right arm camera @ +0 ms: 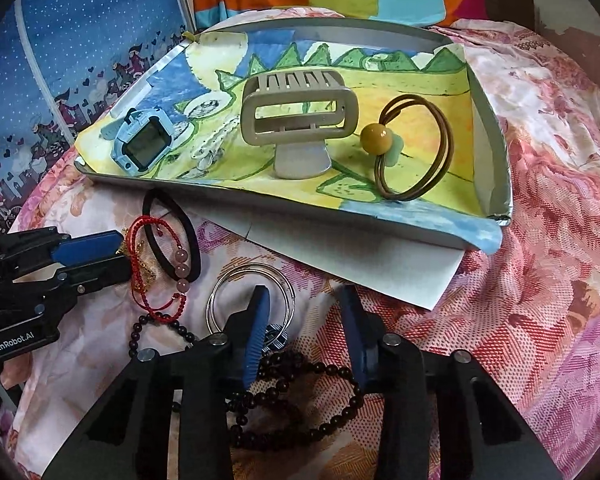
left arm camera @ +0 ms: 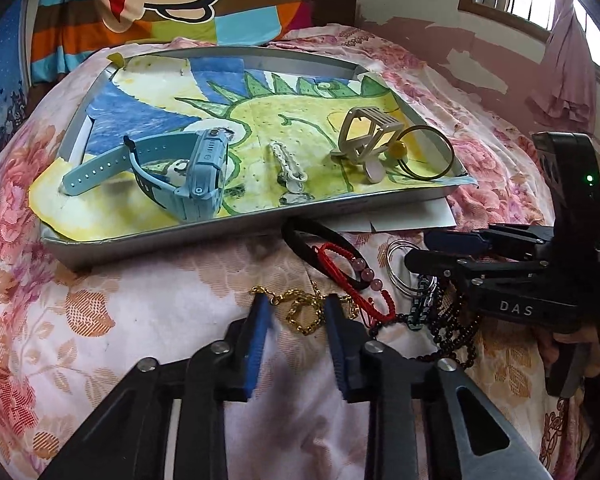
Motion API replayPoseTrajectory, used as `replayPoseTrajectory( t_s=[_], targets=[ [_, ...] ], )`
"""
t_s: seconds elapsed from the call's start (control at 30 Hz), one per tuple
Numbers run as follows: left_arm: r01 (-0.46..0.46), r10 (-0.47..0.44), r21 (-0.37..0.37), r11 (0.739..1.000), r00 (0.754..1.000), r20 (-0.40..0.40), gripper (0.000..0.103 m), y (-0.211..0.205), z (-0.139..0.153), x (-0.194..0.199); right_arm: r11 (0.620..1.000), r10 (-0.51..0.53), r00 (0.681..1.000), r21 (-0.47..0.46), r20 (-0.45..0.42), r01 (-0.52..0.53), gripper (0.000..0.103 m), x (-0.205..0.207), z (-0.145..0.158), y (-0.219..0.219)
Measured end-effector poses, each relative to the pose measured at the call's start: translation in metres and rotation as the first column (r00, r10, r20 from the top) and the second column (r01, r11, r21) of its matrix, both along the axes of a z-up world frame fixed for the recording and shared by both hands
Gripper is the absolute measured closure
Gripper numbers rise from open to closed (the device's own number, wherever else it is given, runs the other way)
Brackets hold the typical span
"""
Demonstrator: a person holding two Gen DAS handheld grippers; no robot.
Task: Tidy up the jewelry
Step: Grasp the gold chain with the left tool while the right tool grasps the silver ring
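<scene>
The left gripper (left arm camera: 298,316) was held low over the floral bedspread (left arm camera: 100,320), its jaws spread wide around the gold chain (left arm camera: 304,312) at lower centre. The right gripper (right arm camera: 304,320) was likewise held wide, lowered over the dark bead strand (right arm camera: 300,392) and silver rings (right arm camera: 236,280). The tray (right arm camera: 496,140) was seen across the upper frame, holding a blue watch (left arm camera: 188,168) and a hair claw (right arm camera: 296,104).

Open bedspread (left arm camera: 112,312) near left. Crowded near right: gold chain (left arm camera: 304,312), red cord bracelet (left arm camera: 352,276), dark beads (right arm camera: 300,400). Far: tray (right arm camera: 496,128), bare between watch (left arm camera: 180,172) and hair claw (left arm camera: 364,136).
</scene>
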State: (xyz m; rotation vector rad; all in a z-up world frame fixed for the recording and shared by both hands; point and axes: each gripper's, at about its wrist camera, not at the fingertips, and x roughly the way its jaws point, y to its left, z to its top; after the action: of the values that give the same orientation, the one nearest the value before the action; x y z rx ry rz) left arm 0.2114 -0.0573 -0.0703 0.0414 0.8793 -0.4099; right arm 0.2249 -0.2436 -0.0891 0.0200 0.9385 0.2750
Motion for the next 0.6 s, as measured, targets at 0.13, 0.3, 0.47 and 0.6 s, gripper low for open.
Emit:
replayPoseTrajectory(
  t_s=[0.13,0.3,0.47,0.6],
  targets=[
    [0.002,-0.002,-0.006,1.0,1.0,0.002,0.085,0.001,0.0,-0.002,1.0,0.003,1.0,0.007,-0.008,-0.003,0.083,0.001,-0.002,0.001],
    [-0.003,0.003,-0.023,1.0,1.0,-0.002,0.086,0.003,0.0,-0.004,0.999,-0.005,1.0,0.039,-0.012,0.006,0.097,0.0,-0.005,-0.004],
    [-0.024,0.024,-0.039,0.999,1.0,-0.01,0.086,0.006,0.002,-0.008,0.995,-0.017,1.0,0.097,0.01,0.016,0.099,-0.004,-0.002,-0.012],
    [-0.032,0.031,-0.048,0.998,0.999,-0.015,0.086,0.007,0.006,-0.012,0.992,-0.021,0.999,0.123,0.032,0.017,0.099,-0.007,0.005,-0.015]
  ],
)
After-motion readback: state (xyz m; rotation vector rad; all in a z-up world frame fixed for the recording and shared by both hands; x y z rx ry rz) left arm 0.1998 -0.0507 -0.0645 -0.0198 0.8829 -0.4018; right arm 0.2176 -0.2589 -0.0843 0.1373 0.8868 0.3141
